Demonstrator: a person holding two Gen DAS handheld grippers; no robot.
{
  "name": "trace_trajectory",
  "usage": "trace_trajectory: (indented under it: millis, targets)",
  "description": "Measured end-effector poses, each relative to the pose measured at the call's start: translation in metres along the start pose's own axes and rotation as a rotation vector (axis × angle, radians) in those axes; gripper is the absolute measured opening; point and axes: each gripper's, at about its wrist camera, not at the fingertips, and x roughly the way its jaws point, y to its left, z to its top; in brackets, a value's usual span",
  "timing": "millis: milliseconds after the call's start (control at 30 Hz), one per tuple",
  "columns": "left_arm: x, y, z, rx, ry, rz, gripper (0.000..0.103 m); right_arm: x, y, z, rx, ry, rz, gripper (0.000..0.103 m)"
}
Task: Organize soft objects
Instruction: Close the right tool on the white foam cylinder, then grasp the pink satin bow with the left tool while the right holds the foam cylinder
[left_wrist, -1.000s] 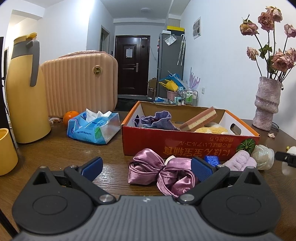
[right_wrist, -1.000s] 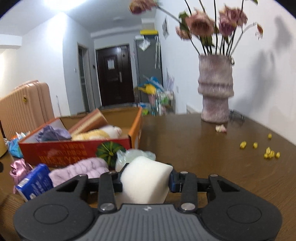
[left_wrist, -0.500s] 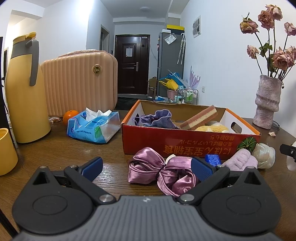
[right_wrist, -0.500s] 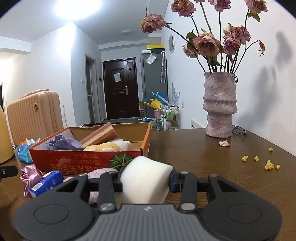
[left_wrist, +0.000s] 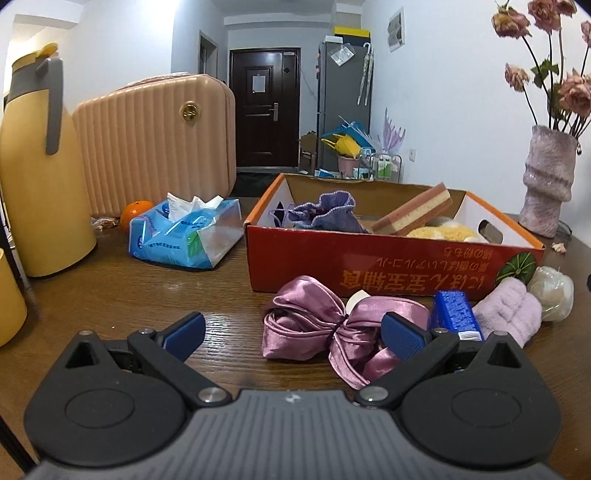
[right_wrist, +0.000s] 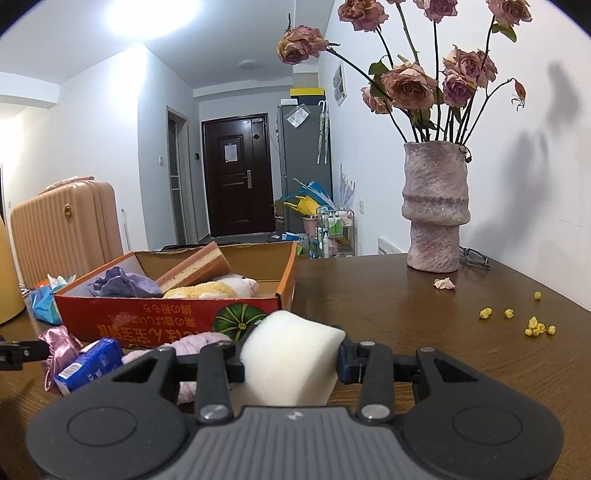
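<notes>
My right gripper is shut on a white sponge block, held above the table in front of the red cardboard box. The box holds a purple cloth pouch, a layered sponge and a yellow plush. In front of it lie a pink satin bow, a blue tissue pack, a lilac towel roll and a pale wrapped ball. My left gripper stands open just short of the bow.
A yellow jug, a pink suitcase, an orange and a blue tissue bag stand at the left. A vase of dried roses, a fallen petal and yellow bits are at the right.
The left gripper has edged closer to the bow and box. The right gripper has tilted up with the sponge still held, so more of the roses and ceiling shows.
</notes>
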Motion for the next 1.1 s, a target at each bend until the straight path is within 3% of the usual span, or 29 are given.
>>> trace_trajectory:
  millis: [167, 400, 500, 633, 767, 1100]
  targets:
    - [0.014, 0.000, 0.003, -0.005, 0.022, -0.041, 0.103, 0.001, -0.001, 0.000, 0.000, 0.002, -0.007, 0.039]
    - [0.011, 0.003, 0.010, -0.071, -0.026, -0.082, 0.103, 0.001, -0.002, -0.001, 0.006, 0.003, -0.022, 0.039]
    - [0.013, -0.005, 0.012, -0.052, -0.032, -0.081, 0.103, 0.002, -0.002, -0.001, 0.006, 0.006, -0.028, 0.039]
    - [0.023, -0.022, 0.014, -0.008, -0.012, -0.076, 0.103, 0.003, -0.003, -0.001, 0.008, 0.006, -0.034, 0.039]
    - [0.037, -0.034, 0.008, 0.063, 0.048, -0.018, 0.103, 0.004, -0.003, -0.001, 0.008, 0.009, -0.035, 0.039]
    - [0.047, -0.018, 0.005, -0.012, 0.126, -0.059, 0.102, 0.004, -0.004, -0.001, 0.009, 0.009, -0.033, 0.039]
